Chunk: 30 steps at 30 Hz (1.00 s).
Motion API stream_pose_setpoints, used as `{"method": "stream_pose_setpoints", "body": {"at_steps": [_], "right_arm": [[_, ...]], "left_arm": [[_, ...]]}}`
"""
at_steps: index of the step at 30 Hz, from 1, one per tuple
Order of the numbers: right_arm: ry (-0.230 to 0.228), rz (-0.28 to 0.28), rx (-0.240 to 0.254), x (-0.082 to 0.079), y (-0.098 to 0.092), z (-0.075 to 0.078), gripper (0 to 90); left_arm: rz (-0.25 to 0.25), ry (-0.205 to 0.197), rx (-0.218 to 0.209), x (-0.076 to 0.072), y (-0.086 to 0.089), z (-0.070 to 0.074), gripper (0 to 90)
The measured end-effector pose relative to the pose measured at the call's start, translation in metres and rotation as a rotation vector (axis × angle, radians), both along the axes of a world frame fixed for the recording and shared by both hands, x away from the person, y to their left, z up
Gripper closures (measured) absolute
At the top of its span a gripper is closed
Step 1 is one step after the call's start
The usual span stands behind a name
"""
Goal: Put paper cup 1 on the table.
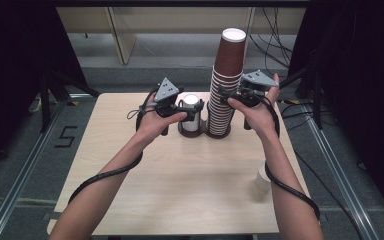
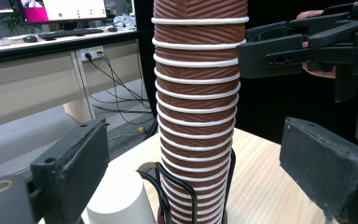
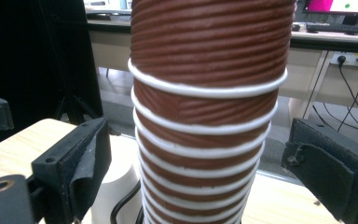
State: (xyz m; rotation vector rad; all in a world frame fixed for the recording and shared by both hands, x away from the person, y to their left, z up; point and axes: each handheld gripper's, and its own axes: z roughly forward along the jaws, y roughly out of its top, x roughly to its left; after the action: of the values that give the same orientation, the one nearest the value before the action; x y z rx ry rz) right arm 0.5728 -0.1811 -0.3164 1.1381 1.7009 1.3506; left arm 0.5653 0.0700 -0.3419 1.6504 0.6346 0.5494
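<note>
Desk (image 1: pixel 180 190) of pale wood carries everything here, its far edge toward the room's cables and cabinets. Near the middle of that far edge stands the tall stack of brown ribbed paper cups (image 1: pixel 226 85), white rims showing one above another, upright in a black wire holder (image 2: pixel 186 196) whose round base sits on the wood. The topmost cup rises well above the rest and shows its white inside in the high view.

Just beside the stack, on its left in the high view, a single white cup (image 1: pixel 191 114) stands in a second wire holder of the same kind, the two bases almost touching. Another white cup (image 1: pixel 263 181) stands alone near the desk's right edge, well apart from the others and partly behind the person's right forearm.

The right gripper (image 1: pixel 228 95) is held level at the right flank of the stack, about halfway up. In the right gripper view its jaws stand wide on either side of the brown cups, padded faces clear of the ribbed wall, nothing pressed between them.

The left gripper (image 1: pixel 186 109) sits lower, at the white cup beside the stack. In the left gripper view its jaws are also spread apart, the white cup's top low between them and the stack straight ahead; neither pad touches a cup. The other gripper shows at the upper right of that view, against the stack.

A coiled black cable trails from each gripper along the forearm.
</note>
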Motion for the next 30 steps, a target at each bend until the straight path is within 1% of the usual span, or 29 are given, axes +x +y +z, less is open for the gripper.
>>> {"method": "stream_pose_setpoints", "body": {"at_steps": [1,2,3,5,7,8,9,10,11,12,16,17,18,19,20,22,24,27,28,30], "right_arm": [[0.000,-0.007,0.003,0.001,0.001,0.001,7.8],[0.015,-0.012,0.008,0.001,0.001,0.001,7.6],[-0.002,-0.009,-0.006,0.002,0.000,0.001,7.7],[-0.004,-0.012,-0.003,0.004,0.001,0.001,7.6],[0.000,-0.012,0.000,0.006,0.003,0.001,7.7],[0.013,-0.015,0.008,0.005,0.004,0.002,7.6],[-0.001,-0.009,-0.002,0.007,0.004,0.002,7.7],[0.005,-0.010,0.010,0.008,0.005,0.002,7.7],[-0.003,-0.008,0.003,0.010,0.005,0.002,7.6],[0.006,-0.010,0.006,0.010,0.005,0.002,7.6],[-0.010,-0.011,0.005,0.015,0.007,0.003,7.1],[-0.001,-0.013,0.010,0.015,0.007,0.004,7.0],[-0.007,-0.007,0.014,0.016,0.007,0.004,7.1],[-0.004,-0.012,0.024,0.017,0.008,0.005,7.1],[-0.008,-0.015,0.007,0.017,0.007,0.005,7.1],[-0.016,-0.014,-0.001,0.020,0.007,0.006,6.9],[-0.009,-0.022,0.007,0.023,0.008,0.006,6.9],[-0.015,-0.032,0.008,0.026,0.008,0.006,6.8],[-0.005,-0.029,0.016,0.027,0.009,0.006,6.8],[-0.006,-0.034,0.009,0.029,0.010,0.006,5.8]], "left_arm": [[0.001,-0.001,0.001,0.000,0.000,0.000,8.1],[0.002,0.000,-0.001,0.001,0.000,0.000,8.1],[0.003,-0.001,0.000,0.001,0.001,0.000,8.0],[0.004,0.003,-0.001,0.002,0.001,0.000,7.9],[0.006,0.002,-0.003,0.002,0.001,0.000,7.9],[0.007,0.002,-0.007,0.002,0.001,0.001,7.8],[0.007,0.001,-0.005,0.003,0.001,0.002,7.7],[0.006,0.000,-0.003,0.003,0.002,0.002,7.7],[0.007,0.000,-0.006,0.003,0.002,0.003,7.7],[0.008,-0.001,-0.009,0.003,0.001,0.004,7.7],[0.007,-0.004,-0.004,0.004,0.002,0.005,7.7],[0.007,-0.004,-0.005,0.004,0.002,0.005,7.7],[0.008,-0.004,-0.006,0.004,0.002,0.006,7.7],[0.009,-0.001,-0.011,0.004,0.002,0.006,7.6],[0.009,-0.002,-0.009,0.004,0.002,0.006,7.6],[0.009,-0.004,-0.006,0.004,0.002,0.006,7.6],[0.009,-0.006,-0.002,0.005,0.002,0.007,7.6],[0.009,-0.007,-0.005,0.005,0.002,0.008,7.7],[0.009,-0.007,-0.007,0.005,0.002,0.009,7.7],[0.009,-0.008,-0.002,0.006,0.002,0.009,7.7]]}}
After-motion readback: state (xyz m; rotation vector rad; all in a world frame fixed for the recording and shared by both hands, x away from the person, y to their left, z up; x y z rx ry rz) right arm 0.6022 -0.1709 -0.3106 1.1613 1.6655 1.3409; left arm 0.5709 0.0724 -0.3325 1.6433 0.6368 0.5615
